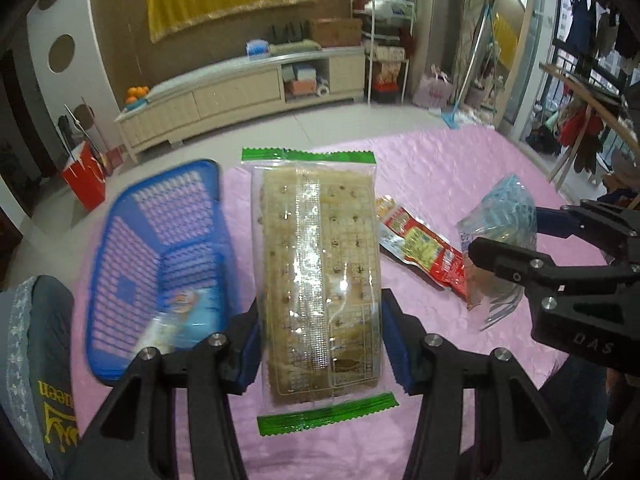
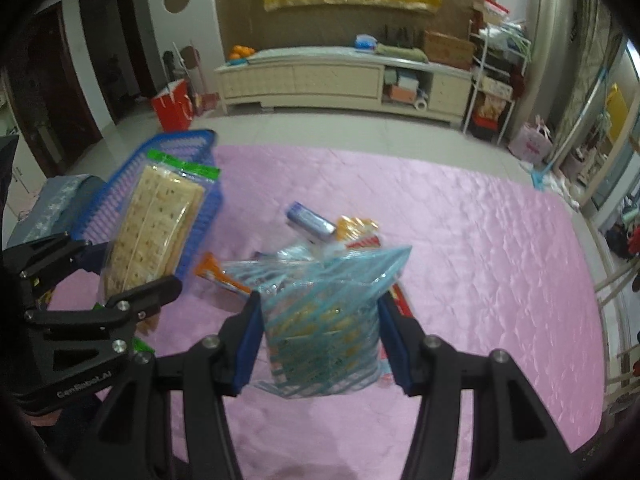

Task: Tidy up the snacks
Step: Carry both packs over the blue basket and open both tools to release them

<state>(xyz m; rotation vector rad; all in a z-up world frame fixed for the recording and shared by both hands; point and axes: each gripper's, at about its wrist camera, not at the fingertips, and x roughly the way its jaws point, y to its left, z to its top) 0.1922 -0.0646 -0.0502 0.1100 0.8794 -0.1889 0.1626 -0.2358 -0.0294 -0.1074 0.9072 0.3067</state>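
gripping a long clear pack of crackers [image 1: 318,280] with green sealed ends, the left gripper [image 1: 320,344] has its blue pads pressed against the pack's two long sides, jaws about half open around its width. the pack stands lengthwise away from the camera and is lifted off the pink tablecloth [image 1: 440,168]. to its left sits a blue plastic basket [image 1: 156,264] with slotted walls, near the table's left edge; a small light-blue snack packet [image 1: 188,316] lies inside it at the near end, blurred.

the right gripper [image 2: 320,340] is clamped on a clear bag with blue stripes [image 2: 320,320], biscuits showing through it, one pad on each side and the jaws about half open to fit it. the bag is also up off the cloth. in the left wrist view that same bag hangs at the right beyond the right gripper's black fingers.

on the cloth between the two held packs lies a red and yellow packet [image 1: 424,248]. the right wrist view shows more snacks behind the striped bag: a blue and white packet [image 2: 310,218], an orange one [image 2: 358,226] just beside it, and an orange and white one [image 2: 220,278] to the left. in that view the crackers pack is in front of the basket.
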